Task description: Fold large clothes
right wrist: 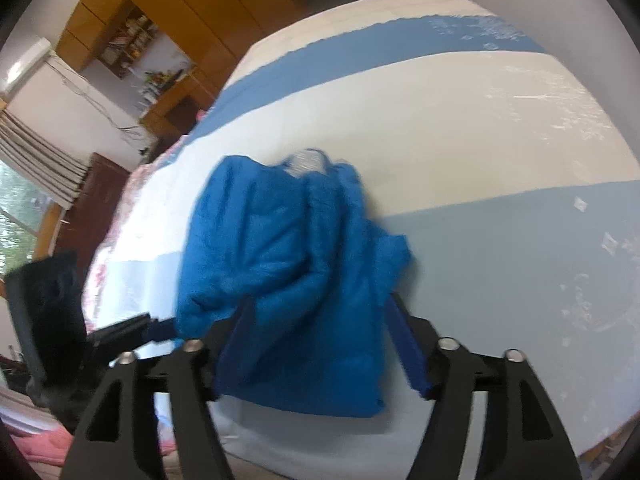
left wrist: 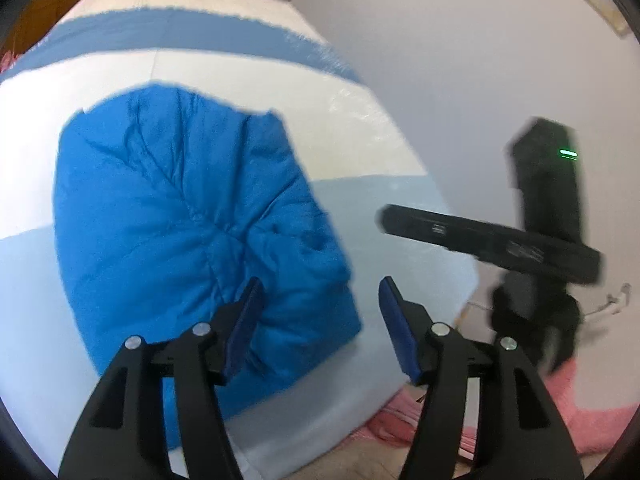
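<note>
A bright blue padded jacket [left wrist: 192, 224] lies folded into a compact shape on a bed with a white and blue striped sheet [left wrist: 240, 68]. My left gripper [left wrist: 320, 320] is open and empty, just above the jacket's near right corner. My right gripper [right wrist: 320, 340] is open, its jaws wide over the jacket's near edge [right wrist: 288, 272], holding nothing. The right gripper also shows in the left wrist view [left wrist: 532, 232] as a black blurred body off the bed's right side. The left gripper shows at the lower left of the right wrist view [right wrist: 120, 332].
A plain white wall [left wrist: 460, 60] is to the right of the bed. Pink fabric [left wrist: 592, 420] lies below the bed's near corner. Wooden cabinets [right wrist: 172, 4], a window with a curtain [right wrist: 36, 160] and a dark door stand beyond the bed's left side.
</note>
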`<move>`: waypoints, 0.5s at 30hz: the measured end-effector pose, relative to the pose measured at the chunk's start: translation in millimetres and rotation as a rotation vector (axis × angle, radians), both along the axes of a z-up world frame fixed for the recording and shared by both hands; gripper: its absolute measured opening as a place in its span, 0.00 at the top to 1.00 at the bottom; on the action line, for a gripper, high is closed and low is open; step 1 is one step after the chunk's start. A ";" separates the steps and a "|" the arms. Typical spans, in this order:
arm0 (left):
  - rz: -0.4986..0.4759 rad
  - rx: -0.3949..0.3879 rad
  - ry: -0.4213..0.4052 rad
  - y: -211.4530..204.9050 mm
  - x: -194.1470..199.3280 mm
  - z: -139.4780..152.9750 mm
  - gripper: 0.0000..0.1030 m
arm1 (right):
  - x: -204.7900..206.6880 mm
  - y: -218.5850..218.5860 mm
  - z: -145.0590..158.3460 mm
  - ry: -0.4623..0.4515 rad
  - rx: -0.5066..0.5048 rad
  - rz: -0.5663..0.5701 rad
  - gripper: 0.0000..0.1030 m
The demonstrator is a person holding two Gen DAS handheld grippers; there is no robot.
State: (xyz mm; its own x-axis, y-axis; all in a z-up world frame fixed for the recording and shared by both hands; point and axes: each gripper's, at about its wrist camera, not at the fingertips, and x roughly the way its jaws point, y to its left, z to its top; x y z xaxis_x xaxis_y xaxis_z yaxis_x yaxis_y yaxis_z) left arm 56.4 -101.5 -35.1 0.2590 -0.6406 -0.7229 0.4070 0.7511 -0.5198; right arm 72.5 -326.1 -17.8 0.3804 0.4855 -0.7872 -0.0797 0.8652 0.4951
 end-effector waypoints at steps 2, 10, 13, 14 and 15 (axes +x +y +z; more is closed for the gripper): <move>0.048 0.020 -0.031 16.3 0.1 10.8 0.41 | 8.6 4.2 -1.7 0.029 0.053 0.021 0.23; 0.346 0.326 0.007 85.9 39.0 -21.4 0.44 | 45.8 22.2 -39.8 0.245 0.193 0.048 0.19; 0.403 0.317 0.084 104.3 51.1 -36.2 0.46 | 56.7 29.3 -48.4 0.281 0.175 0.040 0.19; 0.412 0.319 0.089 109.6 50.9 -36.8 0.46 | 60.0 32.9 -51.0 0.291 0.164 0.042 0.19; 0.416 0.322 0.090 110.8 52.3 -38.3 0.46 | 62.7 36.6 -52.9 0.298 0.159 0.048 0.18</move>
State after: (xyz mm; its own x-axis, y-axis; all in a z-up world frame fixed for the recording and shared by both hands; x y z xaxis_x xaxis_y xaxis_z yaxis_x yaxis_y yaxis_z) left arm 108.7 9.3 -73.4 0.3720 -0.2389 -0.8969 0.0049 0.9668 -0.2555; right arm 135.2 -289.5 -70.7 0.1189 0.6226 -0.7735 0.0494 0.7743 0.6309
